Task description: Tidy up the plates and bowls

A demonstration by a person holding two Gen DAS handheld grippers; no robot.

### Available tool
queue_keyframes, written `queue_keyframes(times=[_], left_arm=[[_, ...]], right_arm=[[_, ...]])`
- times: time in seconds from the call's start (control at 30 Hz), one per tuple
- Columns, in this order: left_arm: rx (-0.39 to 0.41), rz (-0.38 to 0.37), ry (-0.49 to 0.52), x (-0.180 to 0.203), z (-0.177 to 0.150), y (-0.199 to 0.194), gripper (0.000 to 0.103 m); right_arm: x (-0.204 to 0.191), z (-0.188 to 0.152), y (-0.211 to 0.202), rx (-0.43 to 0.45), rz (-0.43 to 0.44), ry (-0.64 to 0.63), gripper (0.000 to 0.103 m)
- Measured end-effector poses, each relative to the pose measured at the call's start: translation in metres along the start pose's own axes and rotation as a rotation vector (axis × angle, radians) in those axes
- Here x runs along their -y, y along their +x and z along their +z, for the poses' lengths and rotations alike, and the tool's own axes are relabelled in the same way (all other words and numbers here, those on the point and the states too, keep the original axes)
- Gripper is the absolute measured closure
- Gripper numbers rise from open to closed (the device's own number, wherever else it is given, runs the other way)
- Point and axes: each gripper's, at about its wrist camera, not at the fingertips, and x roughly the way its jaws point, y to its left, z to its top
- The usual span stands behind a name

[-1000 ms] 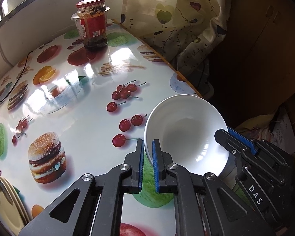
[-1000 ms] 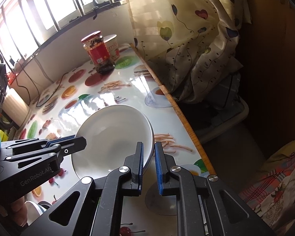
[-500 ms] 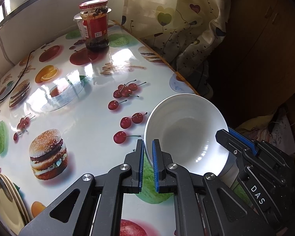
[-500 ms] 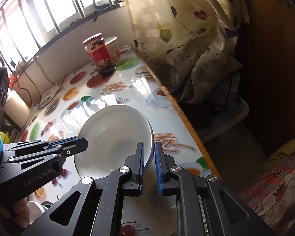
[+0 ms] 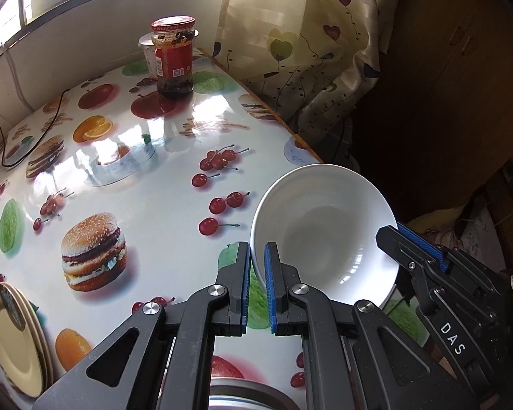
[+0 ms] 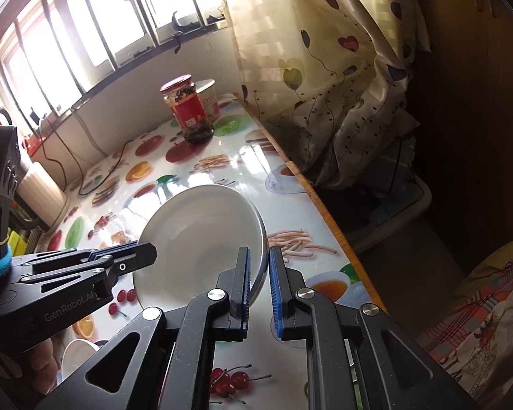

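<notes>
A white bowl (image 5: 325, 235) is held tilted above the fruit-print table (image 5: 147, 198) near its right edge. My left gripper (image 5: 257, 259) is shut on the bowl's near-left rim. My right gripper (image 6: 258, 266) straddles the opposite rim of the bowl (image 6: 201, 239), and its jaws stand a little apart from the rim. The right gripper's fingers (image 5: 413, 242) show at the bowl's right side in the left wrist view. The left gripper's fingers (image 6: 119, 256) show at the bowl's left in the right wrist view.
A stack of yellow plates (image 5: 13, 338) lies at the table's left edge. A jar with a red lid (image 5: 172, 58) and a white cup (image 6: 210, 102) stand at the far end. Another bowl's rim (image 5: 246, 396) shows below my left gripper. A small white bowl (image 6: 77, 355) sits lower left. A curtain (image 6: 325, 78) hangs at the right.
My right gripper's jaws have opened slightly off the bowl's rim. The bowl has stayed in the left gripper's grip, and both views have shifted a little.
</notes>
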Motion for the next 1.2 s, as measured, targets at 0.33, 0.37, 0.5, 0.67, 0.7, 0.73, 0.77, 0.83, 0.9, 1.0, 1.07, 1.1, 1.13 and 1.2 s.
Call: queue_keyframes(times=[0.33, 0.37, 0.5, 0.67, 0.7, 0.73, 0.77, 0.83, 0.9, 1.0, 1.07, 1.1, 1.13, 1.2], left_arm=[[0.041, -0.013, -0.011, -0.007, -0.014, -0.030, 0.095], [0.048, -0.013, -0.013, -0.007, -0.016, -0.033, 0.095], [0.077, -0.010, -0.015, -0.010, -0.022, -0.047, 0.095], [0.087, -0.015, -0.025, -0.015, -0.032, -0.059, 0.095], [0.087, -0.015, -0.027, -0.016, -0.034, -0.061, 0.095], [0.090, -0.015, -0.024, -0.017, -0.035, -0.064, 0.095], [0.096, -0.017, -0.022, -0.017, -0.037, -0.066, 0.095], [0.103, -0.019, -0.026, -0.019, -0.040, -0.072, 0.095], [0.107, -0.023, -0.030, -0.022, -0.044, -0.076, 0.095], [0.110, -0.031, -0.040, -0.026, -0.050, -0.082, 0.095], [0.117, -0.035, -0.046, -0.028, -0.054, -0.087, 0.095], [0.121, -0.037, -0.046, -0.029, -0.057, -0.090, 0.095], [0.124, -0.040, -0.049, -0.030, -0.059, -0.092, 0.095], [0.126, -0.042, -0.052, -0.033, -0.065, -0.095, 0.095]], right_arm=[[-0.015, -0.008, -0.029, 0.037, 0.012, -0.013, 0.091], [-0.017, -0.008, -0.032, 0.041, 0.013, -0.015, 0.091], [-0.025, -0.013, -0.043, 0.056, 0.025, -0.017, 0.091], [-0.036, -0.020, -0.056, 0.073, 0.033, -0.027, 0.091], [-0.038, -0.021, -0.059, 0.075, 0.036, -0.030, 0.091], [-0.040, -0.022, -0.061, 0.078, 0.038, -0.032, 0.092], [-0.043, -0.024, -0.064, 0.081, 0.040, -0.034, 0.091], [-0.047, -0.026, -0.069, 0.087, 0.040, -0.041, 0.091], [-0.050, -0.030, -0.073, 0.093, 0.042, -0.045, 0.091], [-0.055, -0.033, -0.078, 0.097, 0.048, -0.049, 0.091], [-0.059, -0.036, -0.082, 0.101, 0.052, -0.053, 0.091], [-0.060, -0.038, -0.085, 0.104, 0.055, -0.055, 0.091], [-0.062, -0.040, -0.086, 0.106, 0.061, -0.055, 0.091], [-0.063, -0.043, -0.090, 0.110, 0.069, -0.051, 0.091]])
